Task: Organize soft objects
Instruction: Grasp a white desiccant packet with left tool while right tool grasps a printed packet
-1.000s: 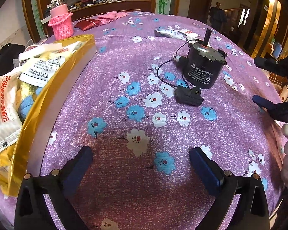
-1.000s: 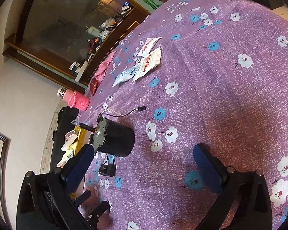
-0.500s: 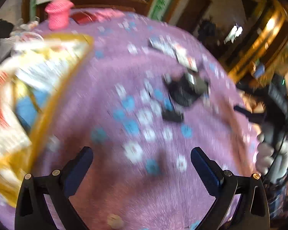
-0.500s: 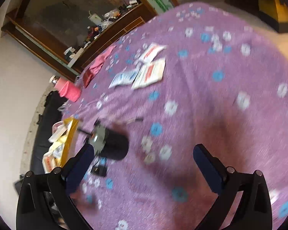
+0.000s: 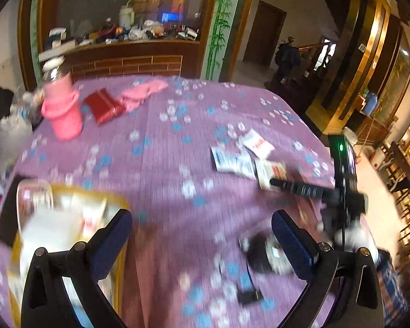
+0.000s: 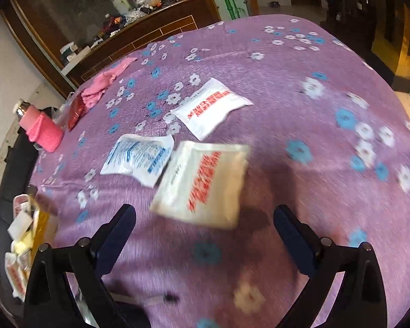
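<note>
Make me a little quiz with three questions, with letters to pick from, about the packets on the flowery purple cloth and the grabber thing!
1. Where does the nearest packet lie?
A. just ahead of the right gripper, on the cloth
B. inside the gold tray
C. on top of the pink bottle

2. How many flat packets lie loose on the purple cloth in the right wrist view?
A. one
B. three
C. six

3. How does the right gripper stand?
A. shut on a packet
B. open, holding nothing
C. shut on the pink cloth

Answers: 1 A, it lies flat on the cloth just beyond the fingertips. 2 B, the nearest one, a blue-printed packet and a red-printed packet. 3 B, the fingers are wide apart with only cloth between them.
</note>
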Demonstrator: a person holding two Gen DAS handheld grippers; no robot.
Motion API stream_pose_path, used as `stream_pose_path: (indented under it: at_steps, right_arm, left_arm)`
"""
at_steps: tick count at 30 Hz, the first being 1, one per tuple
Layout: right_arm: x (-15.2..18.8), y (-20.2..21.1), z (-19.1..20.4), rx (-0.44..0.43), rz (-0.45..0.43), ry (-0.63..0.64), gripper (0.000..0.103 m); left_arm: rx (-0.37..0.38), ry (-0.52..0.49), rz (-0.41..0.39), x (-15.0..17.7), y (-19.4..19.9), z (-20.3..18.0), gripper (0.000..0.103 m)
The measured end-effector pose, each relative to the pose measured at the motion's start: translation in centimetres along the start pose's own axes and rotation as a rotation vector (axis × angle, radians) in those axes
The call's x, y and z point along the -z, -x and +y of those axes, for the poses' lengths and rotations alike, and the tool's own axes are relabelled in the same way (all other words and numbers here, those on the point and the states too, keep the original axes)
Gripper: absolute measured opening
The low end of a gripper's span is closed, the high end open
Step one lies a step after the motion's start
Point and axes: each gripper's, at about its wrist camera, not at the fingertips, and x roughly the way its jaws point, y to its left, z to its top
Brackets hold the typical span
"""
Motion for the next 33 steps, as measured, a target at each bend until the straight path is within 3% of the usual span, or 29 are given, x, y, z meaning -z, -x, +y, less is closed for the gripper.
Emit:
stream_pose_path:
  at_steps: [4, 6, 8, 11, 13, 21, 23, 25, 26, 28, 33]
  right_arm:
    - [-0.4, -1.7, 1.6, 0.082, -0.009, 0.093, 0.099]
    - [-0.2, -1.9, 2.2, 0.136, -0.028, 0.148, 0.083]
    - [0.0, -1.6, 2.2, 0.191, -0.051, 0.187, 0.052]
    - [-0.6, -0.8, 0.3, 0.111, -0.045, 0.119, 0.036]
    - [-0.9, -0.5, -1.0, 0.053, -0.031, 0.067, 0.033]
    - [-1.2, -0.5, -1.7, 0.006, -0.017, 0.038, 0.033]
    - [-1.1, -0.4, -1.6, -0.007, -0.018, 0.049, 0.037]
    - [-1.0, -0.5, -1.3, -0.007, -0.02, 0.062, 0.043]
    - [-0.9, -0.5, -1.0, -0.01, -0.022, 0.076, 0.05]
    - [-0.7, -0.6, -0.5, -0.015, -0.03, 0.098, 0.06]
    - [-0.6, -1.3, 0.7, 0.04, -0.076, 0.165, 0.062]
  left_arm:
    - [-0.003, 0.013, 0.035, -2.7, -4.6, -0.4, 0.102]
    - [-0.011, 0.018, 0.062, -3.6, -7.2, -0.9, 0.102]
    - [-0.01, 0.032, 0.093, -4.3, -10.1, -1.3, 0.102]
    - [-0.013, 0.052, 0.132, -4.6, -13.4, -2.0, 0.102]
    - [-0.017, 0.059, 0.156, -4.9, -15.8, -2.6, 0.102]
    - [-0.061, -0.026, 0.238, -4.9, -21.6, -5.8, 0.102]
    - [-0.063, -0.102, 0.24, -4.6, -21.6, -7.0, 0.088]
    - [-0.034, -0.159, 0.232, -4.5, -21.0, -7.8, 0.051]
    - [0.012, -0.157, 0.245, -4.6, -20.6, -7.8, 0.044]
    - [0.039, -0.147, 0.253, -4.6, -20.0, -7.4, 0.043]
    - [0.067, -0.124, 0.223, -4.1, -17.9, -5.9, 0.037]
